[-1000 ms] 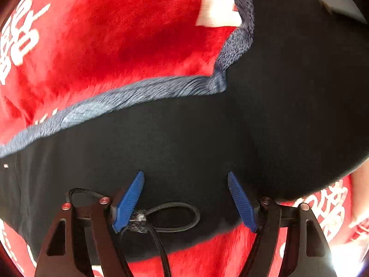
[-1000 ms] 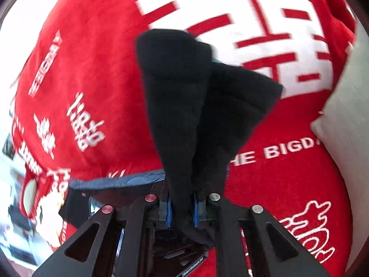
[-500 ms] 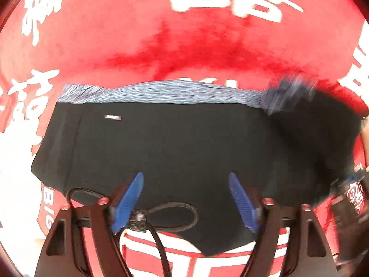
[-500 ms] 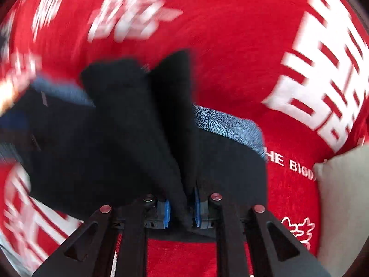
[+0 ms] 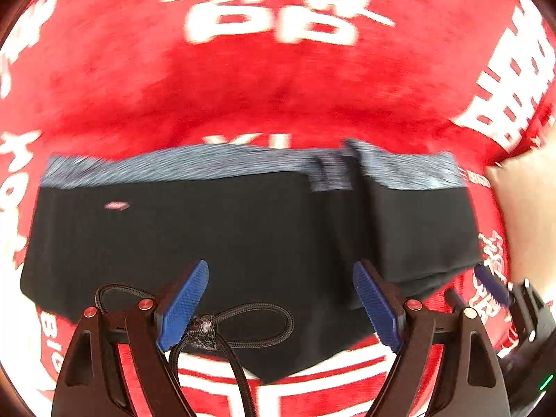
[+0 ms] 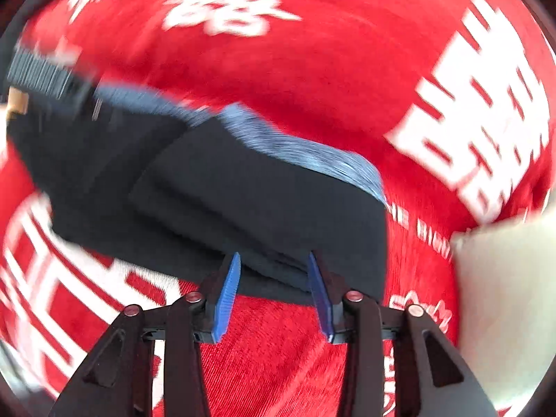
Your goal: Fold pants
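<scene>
The black pants point(image 5: 215, 239) with a blue-grey waistband point(image 5: 208, 165) lie flat on a red blanket point(image 5: 243, 97), with a folded layer on their right part. My left gripper point(image 5: 278, 299) is open and empty just above the pants' near edge. The pants also show in the right wrist view point(image 6: 250, 194), folded layer on top. My right gripper point(image 6: 274, 292) is open at the near edge of that layer, holding nothing. Part of the right gripper shows at the right edge of the left wrist view point(image 5: 500, 295).
The red blanket with white lettering point(image 6: 479, 132) covers the whole surface. A pale cushion point(image 6: 504, 295) lies at the right; it also shows in the left wrist view point(image 5: 521, 208). A black cord loop point(image 5: 250, 326) hangs between my left fingers.
My right gripper carried the pant legs over, laid them on the pants and opened. My left gripper stayed open and drew back, so the whole pants now show.
</scene>
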A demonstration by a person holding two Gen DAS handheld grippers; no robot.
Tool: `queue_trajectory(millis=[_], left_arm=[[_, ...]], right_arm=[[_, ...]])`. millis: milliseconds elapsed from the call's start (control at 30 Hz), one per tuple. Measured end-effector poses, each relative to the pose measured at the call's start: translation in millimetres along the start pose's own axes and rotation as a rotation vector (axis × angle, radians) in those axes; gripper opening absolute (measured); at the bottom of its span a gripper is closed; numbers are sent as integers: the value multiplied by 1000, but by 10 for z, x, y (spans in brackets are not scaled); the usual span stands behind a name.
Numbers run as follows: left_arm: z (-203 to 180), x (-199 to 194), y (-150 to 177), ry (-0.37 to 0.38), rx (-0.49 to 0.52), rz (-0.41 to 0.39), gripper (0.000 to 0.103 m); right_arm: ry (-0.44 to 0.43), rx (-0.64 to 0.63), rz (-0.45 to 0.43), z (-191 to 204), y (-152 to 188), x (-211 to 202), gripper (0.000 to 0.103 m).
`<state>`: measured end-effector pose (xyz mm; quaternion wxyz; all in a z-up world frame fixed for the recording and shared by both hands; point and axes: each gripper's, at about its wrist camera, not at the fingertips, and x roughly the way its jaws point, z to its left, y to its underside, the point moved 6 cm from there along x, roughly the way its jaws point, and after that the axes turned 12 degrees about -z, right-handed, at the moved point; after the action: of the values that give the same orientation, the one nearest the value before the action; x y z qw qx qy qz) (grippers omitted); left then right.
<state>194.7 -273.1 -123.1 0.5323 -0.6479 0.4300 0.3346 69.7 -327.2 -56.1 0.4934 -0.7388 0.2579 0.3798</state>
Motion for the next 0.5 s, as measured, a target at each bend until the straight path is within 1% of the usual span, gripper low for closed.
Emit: queue_trajectory(millis=[67,133,200,267,300,367,400,467,500], left_arm=[[-163,19,-28,27,28,3,86],[-334,46,-57,62,51,9,86],[-449,106,-80,87,60,17,86],[-518,158,-99,104,62,29,86],[-534,258,-107,111,61,41,86],[-563,322,-77,120,55,71,74],[-574,351,-60,123,52,88,71],[-592,356,-33,132,48,101,57],[-608,344,-29,131,52,99,55]], right_arm=[[-16,123,8,-240,-26,-23,46],[-41,250,-10,-493,-89,-22,46],[-63,335,-6,-664,-114,60,47],[-106,426,35,-776,-64,252,52],[-141,482,89,-822,29,401,52],[-171,568,137,-864,171,518,52],[-180,585,128,-878,192,515,52],[-183,554,107,-855,180,464,52],[-181,534,105,-836,178,448,52]])
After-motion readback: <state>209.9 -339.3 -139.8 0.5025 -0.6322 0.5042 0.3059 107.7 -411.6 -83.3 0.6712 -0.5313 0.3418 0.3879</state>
